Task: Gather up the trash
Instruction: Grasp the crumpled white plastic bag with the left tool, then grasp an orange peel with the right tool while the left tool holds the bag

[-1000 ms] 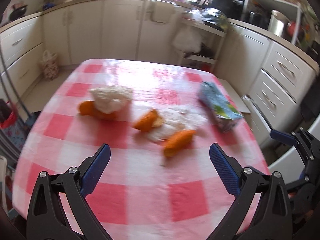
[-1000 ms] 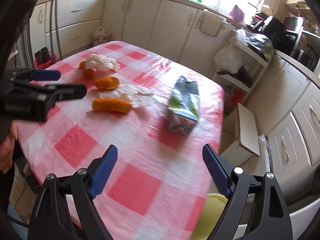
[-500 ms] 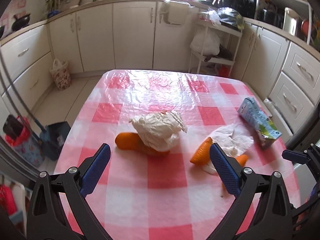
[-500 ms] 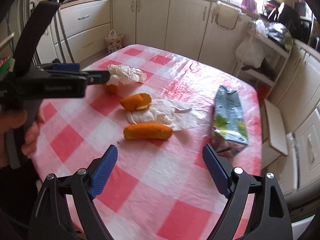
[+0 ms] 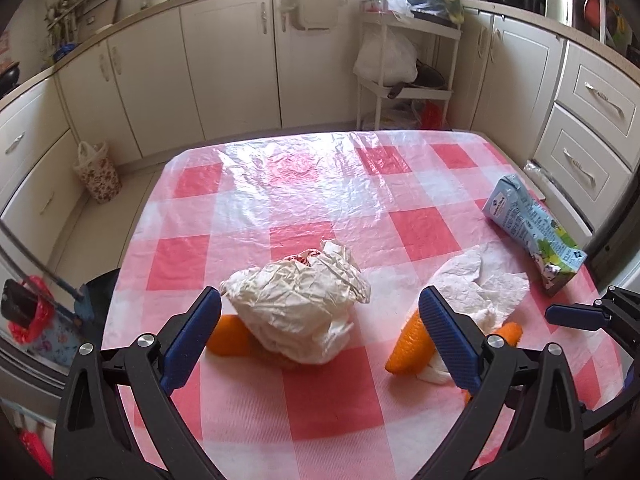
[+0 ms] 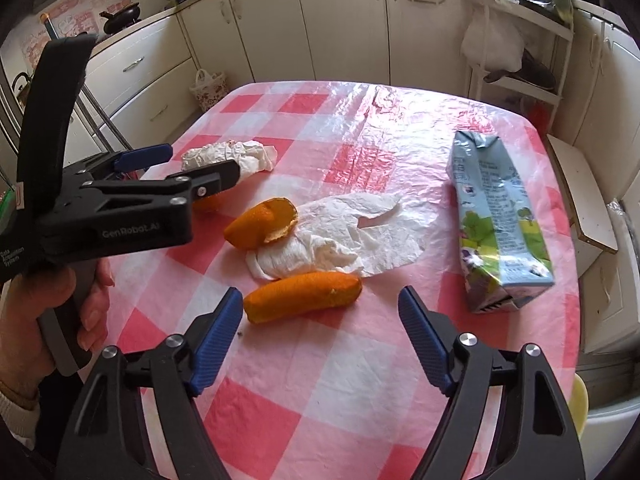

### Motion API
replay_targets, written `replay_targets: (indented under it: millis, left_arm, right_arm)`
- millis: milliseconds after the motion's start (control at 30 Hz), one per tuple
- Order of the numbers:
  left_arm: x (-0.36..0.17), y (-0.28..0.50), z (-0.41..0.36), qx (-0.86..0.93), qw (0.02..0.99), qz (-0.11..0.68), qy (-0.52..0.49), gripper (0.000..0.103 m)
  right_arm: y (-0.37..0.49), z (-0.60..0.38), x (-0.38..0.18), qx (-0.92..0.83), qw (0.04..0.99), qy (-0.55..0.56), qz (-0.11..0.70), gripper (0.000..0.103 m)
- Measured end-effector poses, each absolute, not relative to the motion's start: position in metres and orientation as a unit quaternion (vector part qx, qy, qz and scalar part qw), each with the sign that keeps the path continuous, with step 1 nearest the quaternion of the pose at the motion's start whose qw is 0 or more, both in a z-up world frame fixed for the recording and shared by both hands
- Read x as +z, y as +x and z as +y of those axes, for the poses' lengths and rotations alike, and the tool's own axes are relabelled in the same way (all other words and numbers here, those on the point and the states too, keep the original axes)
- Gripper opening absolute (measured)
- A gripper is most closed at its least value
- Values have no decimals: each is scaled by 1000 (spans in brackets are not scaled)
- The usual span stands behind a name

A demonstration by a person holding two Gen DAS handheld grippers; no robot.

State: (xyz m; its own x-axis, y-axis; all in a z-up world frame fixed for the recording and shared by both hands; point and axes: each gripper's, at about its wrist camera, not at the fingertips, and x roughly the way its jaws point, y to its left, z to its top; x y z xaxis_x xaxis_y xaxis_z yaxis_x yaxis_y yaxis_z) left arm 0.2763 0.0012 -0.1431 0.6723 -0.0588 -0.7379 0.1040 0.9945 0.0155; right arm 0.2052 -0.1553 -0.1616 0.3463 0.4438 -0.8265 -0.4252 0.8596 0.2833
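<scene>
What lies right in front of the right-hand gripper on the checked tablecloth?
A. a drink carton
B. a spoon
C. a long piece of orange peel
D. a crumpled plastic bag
C: the long piece of orange peel lies just ahead of the right gripper, whose jaws are closing with nothing between them.

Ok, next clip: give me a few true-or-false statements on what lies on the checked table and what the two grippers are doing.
1. The drink carton lies on its side on the table. True.
2. The right gripper is clamped on the long orange peel. False: its jaws are closing, but the peel lies just beyond the fingertips, untouched.
3. The crumpled paper wad rests on top of an orange peel piece. True.
4. The left gripper holds the wad. False: its jaws are open, the wad beyond them.
5. The flat tissue lies on the carton. False: it lies on the table, apart from the carton.
</scene>
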Motion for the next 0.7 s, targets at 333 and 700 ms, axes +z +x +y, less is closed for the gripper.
replay_targets:
  millis: [333, 700]
  left_arm:
    - [-157, 290, -2, -96, 901, 424, 12, 54]
    - [-125, 236, 10, -112, 923, 366, -38, 47]
  right_arm:
    - [214, -149, -178, 279, 799, 2, 532, 56]
    - [195, -169, -176, 296, 787, -20, 541, 4]
